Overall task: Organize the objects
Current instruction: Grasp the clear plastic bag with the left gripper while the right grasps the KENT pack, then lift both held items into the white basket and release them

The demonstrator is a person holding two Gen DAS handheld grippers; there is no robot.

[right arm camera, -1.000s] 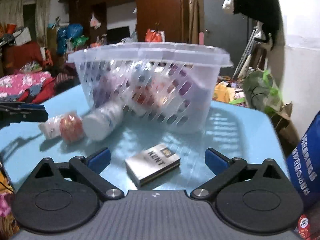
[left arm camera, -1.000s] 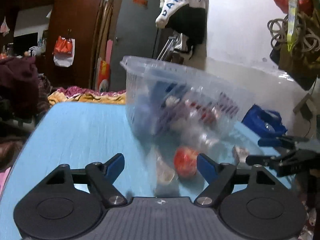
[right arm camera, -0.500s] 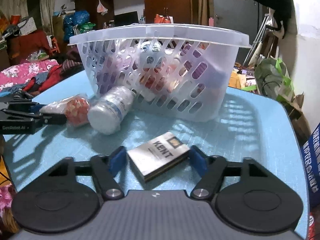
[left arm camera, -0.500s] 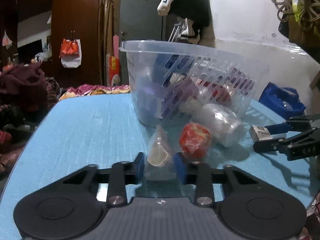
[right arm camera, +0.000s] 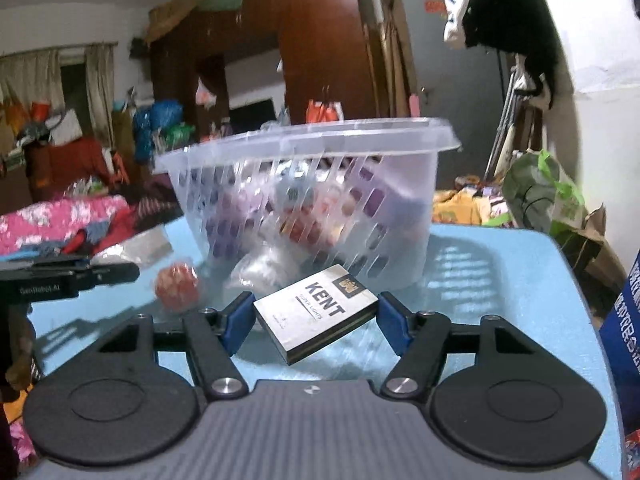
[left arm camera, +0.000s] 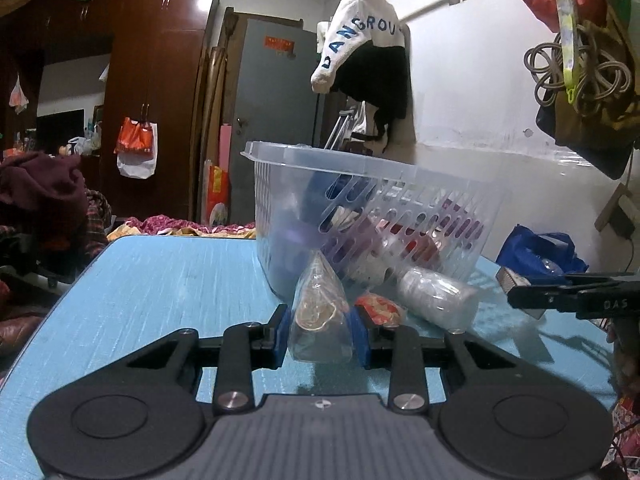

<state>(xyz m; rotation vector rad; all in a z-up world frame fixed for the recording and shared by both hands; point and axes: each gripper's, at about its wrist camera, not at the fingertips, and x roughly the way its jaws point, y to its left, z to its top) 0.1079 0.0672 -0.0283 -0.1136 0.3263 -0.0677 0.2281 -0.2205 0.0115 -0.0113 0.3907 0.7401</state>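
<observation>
1. In the left wrist view the left gripper (left arm camera: pixel 320 334) sits at lower centre, its blue pads pressed on either side of a clear plastic bag (left arm camera: pixel 319 316); the bag stands up to a point between them and holds something pale and round.
2. Just right of that bag lies a red wrapped item (left arm camera: pixel 380 310), and right of it a white bottle (left arm camera: pixel 438 300) rests on its side against the basket's foot.
3. The clear slotted basket (left arm camera: pixel 372 216) fills the middle of the frame on the light blue table (left arm camera: pixel 160 280); mixed items show blurred through its wall.
4. At the right edge of this view the right gripper (left arm camera: pixel 520 290) reaches in, with a grey box end showing at its tip.
5. In the right wrist view the right gripper (right arm camera: pixel 316 318) is at lower centre, jaws closed partway onto a KENT cigarette pack (right arm camera: pixel 318 312), one blue pad at each short end; the pack is tilted and raised off the table (right arm camera: pixel 500 280).
6. Behind the pack stands the basket (right arm camera: pixel 308 184); the red wrapped item (right arm camera: pixel 177 286) lies at centre left.
7. The left gripper's arm (right arm camera: pixel 68 274) enters from the left edge.
</observation>
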